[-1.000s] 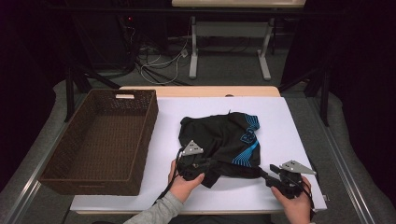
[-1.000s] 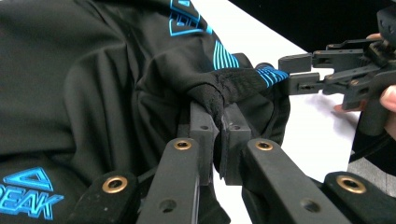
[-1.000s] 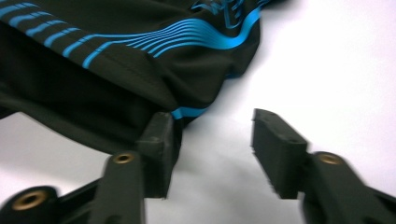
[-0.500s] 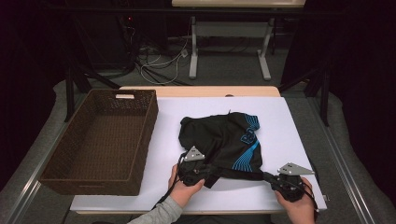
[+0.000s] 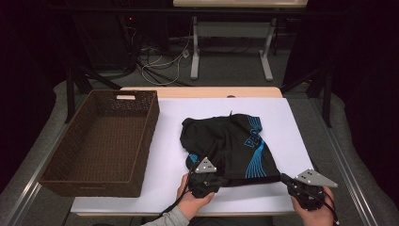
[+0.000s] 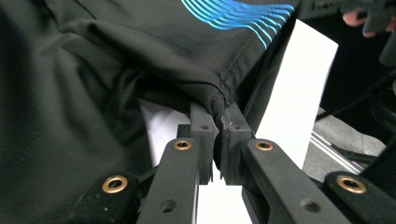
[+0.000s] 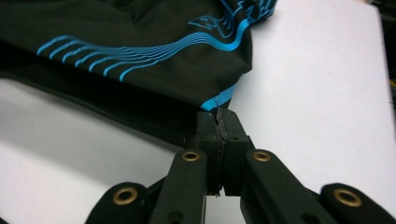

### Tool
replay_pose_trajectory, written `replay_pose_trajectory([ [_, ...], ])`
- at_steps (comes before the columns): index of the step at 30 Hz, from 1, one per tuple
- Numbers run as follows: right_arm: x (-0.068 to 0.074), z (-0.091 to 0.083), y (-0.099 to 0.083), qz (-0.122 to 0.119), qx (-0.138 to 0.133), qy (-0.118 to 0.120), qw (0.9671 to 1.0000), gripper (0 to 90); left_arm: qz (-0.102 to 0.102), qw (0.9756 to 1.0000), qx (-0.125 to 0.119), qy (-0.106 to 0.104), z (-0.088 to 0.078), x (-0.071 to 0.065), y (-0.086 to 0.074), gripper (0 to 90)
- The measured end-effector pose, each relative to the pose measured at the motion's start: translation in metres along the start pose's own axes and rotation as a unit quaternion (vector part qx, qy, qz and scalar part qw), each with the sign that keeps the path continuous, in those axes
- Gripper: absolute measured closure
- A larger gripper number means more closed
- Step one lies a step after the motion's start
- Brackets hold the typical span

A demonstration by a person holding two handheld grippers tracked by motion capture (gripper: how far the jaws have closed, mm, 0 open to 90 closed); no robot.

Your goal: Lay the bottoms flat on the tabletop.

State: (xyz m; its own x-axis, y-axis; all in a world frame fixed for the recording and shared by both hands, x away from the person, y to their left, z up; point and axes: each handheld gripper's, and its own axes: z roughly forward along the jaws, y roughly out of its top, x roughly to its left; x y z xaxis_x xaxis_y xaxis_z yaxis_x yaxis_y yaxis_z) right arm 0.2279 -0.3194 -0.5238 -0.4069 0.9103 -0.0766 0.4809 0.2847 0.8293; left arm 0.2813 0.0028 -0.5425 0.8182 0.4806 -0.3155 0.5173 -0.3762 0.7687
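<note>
Left gripper [image 6: 215,122]: jaws pinch the black garment [image 5: 230,143] at its near hem seam.
Right gripper [image 7: 218,116]: jaws pressed together on the hem's blue-trimmed corner.
Garment: on the white table [image 5: 291,127], right of the wicker basket [image 5: 101,141].

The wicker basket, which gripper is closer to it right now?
Left. The left gripper sits just right of the wicker basket, clamped on the black garment; the right gripper grips its hem much farther right.
</note>
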Motion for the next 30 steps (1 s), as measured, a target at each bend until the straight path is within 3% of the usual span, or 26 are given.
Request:
replay_pose_trajectory([
  [7,-0.003,-0.015,0.003,-0.013,-0.014,-0.016,0.9997,89.3,0.006,0.9999,0.005,-0.011,0.004,-0.013,-0.003,86.7],
  [10,-0.001,-0.016,-0.003,-0.019,0.003,-0.012,0.9997,89.3,0.008,0.9998,0.012,-0.012,0.005,-0.015,-0.008,86.6],
  [18,0.011,-0.016,-0.026,-0.029,0.047,0.016,0.9984,89.3,0.011,0.9993,0.035,-0.004,0.003,-0.015,-0.022,85.9],
  [20,0.015,-0.014,-0.030,-0.044,0.059,0.018,0.9971,89.4,0.007,0.9991,0.041,-0.004,0.004,-0.014,-0.026,85.1],
  [22,0.018,-0.013,-0.032,-0.045,0.069,0.031,0.9961,89.3,0.002,0.9990,0.045,-0.002,0.004,-0.012,-0.029,84.1],
  [30,0.030,-0.007,-0.033,-0.054,0.077,0.065,0.9934,89.4,0.006,0.9988,0.049,0.002,0.004,-0.011,-0.032,82.0],
])
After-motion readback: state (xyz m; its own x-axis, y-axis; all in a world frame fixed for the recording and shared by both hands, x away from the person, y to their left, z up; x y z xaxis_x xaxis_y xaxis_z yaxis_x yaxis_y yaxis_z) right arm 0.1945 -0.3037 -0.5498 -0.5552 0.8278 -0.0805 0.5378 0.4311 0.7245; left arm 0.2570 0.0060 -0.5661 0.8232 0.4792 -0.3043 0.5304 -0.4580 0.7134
